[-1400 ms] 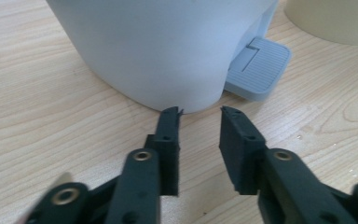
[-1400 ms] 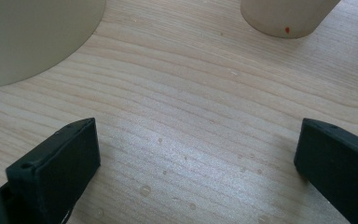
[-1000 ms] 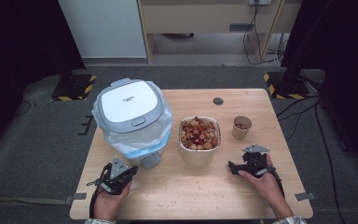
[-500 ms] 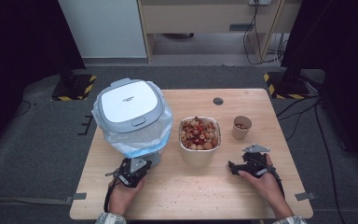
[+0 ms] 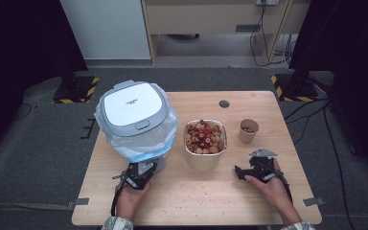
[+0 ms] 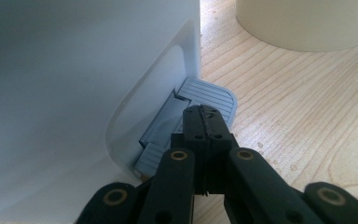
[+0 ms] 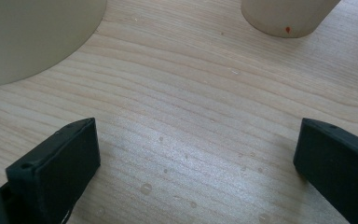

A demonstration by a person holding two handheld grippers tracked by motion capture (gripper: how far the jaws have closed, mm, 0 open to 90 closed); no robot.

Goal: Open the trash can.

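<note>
A white bin (image 5: pixel 136 120) with a grey lid and a clear bag tucked round its rim stands at about nine o'clock on the wooden table (image 5: pixel 196 201). At its foot, on the side facing the person, a grey ribbed pedal (image 6: pixel 209 95) sticks out over the wood.

The left gripper (image 5: pixel 141 173) sits at about seven o'clock on the table, held in the person's left hand (image 5: pixel 130 199), right against the base of the bin. In the left gripper view its jaws are pressed together with nothing between them, and their joined tip lies over the near edge of the pedal; whether it presses on the pedal or only hovers just above, I cannot tell.

The right gripper (image 5: pixel 243 171) rests at about five o'clock, in the person's right hand (image 5: pixel 270 184), pointing toward nine o'clock. In the right gripper view its jaws stand wide apart over bare wood speckled with small drops, gripping nothing.

A cream bowl (image 5: pixel 205 143) heaped with red and tan pieces of food sits near the table's centre, just beside the bin. A small paper cup (image 5: pixel 247 131) stands at about two o'clock from the bowl, apart from it.
</note>
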